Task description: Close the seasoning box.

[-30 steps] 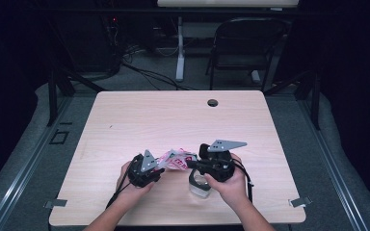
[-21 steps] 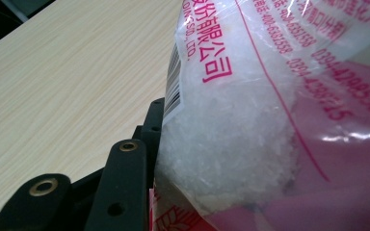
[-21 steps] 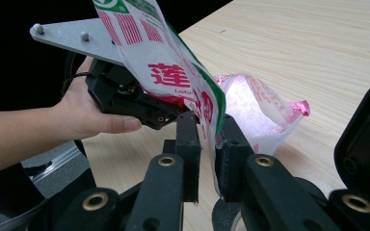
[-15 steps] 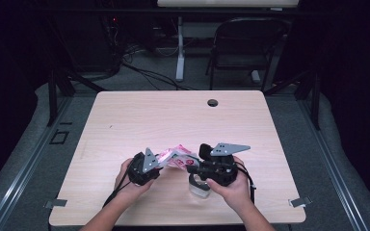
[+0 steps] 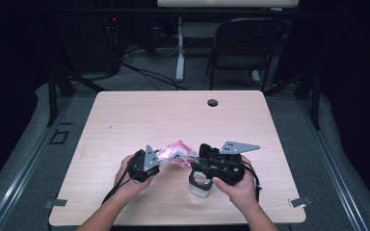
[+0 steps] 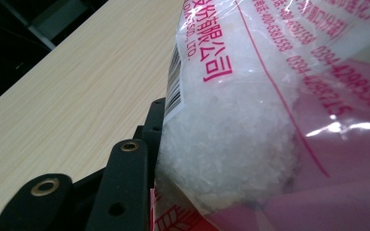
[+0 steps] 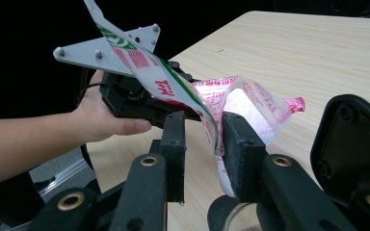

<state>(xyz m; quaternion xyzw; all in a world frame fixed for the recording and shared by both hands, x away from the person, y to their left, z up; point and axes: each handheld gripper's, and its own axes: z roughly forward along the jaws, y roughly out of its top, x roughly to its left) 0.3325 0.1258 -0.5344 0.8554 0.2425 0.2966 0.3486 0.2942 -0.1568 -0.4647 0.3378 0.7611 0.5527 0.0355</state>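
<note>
Pink-printed plastic bag (image 5: 176, 153) of white crystals hangs between the 2 tools above the near middle of the bench (image 5: 173, 120). Its full end sits in the left tool (image 5: 150, 162), whose jaws are closed on it: in the left gripper view the white granules (image 6: 231, 144) bulge against the inner face of a black jaw, with red lettering and a barcode strip on the clear film.

Its other end, a flat strip of film with green and red print (image 7: 173, 91), runs up past the right tool (image 7: 203, 144). That tool's jaws have just been opening; they now stand parted, with the strip between them, close against 1 pad, though whether it is still pinched cannot be told.

Just under the right tool in the high view stands a small clear jar (image 5: 201, 184) on the bench, its round mouth facing up. The left hand (image 7: 103, 115) wraps around the left tool's body, and a grey 3-cornered plate (image 5: 238, 147) tops the right tool.
</note>
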